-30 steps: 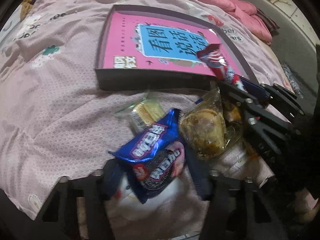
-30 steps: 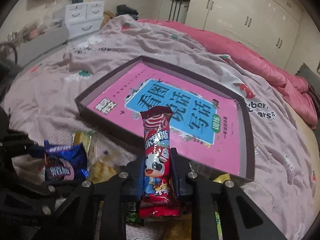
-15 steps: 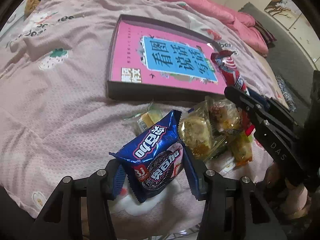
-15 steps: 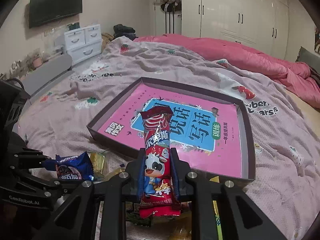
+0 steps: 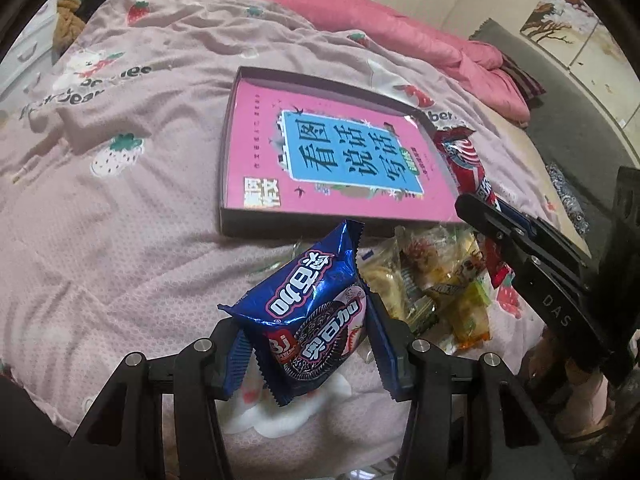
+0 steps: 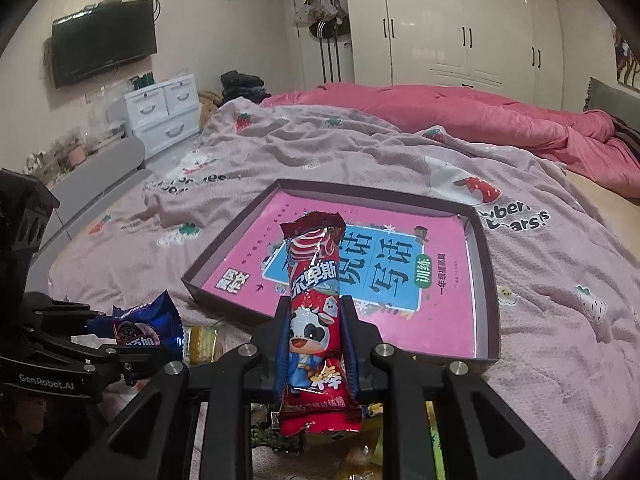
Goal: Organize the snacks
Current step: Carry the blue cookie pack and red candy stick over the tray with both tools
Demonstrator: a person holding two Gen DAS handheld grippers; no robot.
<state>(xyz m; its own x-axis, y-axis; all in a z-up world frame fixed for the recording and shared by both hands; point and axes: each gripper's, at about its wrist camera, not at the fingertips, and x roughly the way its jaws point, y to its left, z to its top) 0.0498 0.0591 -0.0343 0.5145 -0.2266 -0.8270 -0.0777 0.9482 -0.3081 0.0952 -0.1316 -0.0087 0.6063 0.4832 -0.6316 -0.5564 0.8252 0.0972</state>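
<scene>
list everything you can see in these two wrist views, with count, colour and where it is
blue cookie packet: 1, blue with pink, held between the left gripper's fingers
red candy stick packet: 1, red, upright between the right gripper's fingers
shallow box: 1, dark rim, pink and blue printed floor, on the bed, no snacks inside
loose snacks: several, count unclear, clear and yellow wrappers, piled on the bed by the box's near edge
bedspread: 1, pale pink with strawberry prints
quilt: 1, deep pink, far side of bed
wardrobe: 1, white, back wall
drawer unit: 1, white, beside bed
television: 1, black, wall
left gripper: black, closed on the cookie packet
right gripper: black, closed on the candy stick
</scene>
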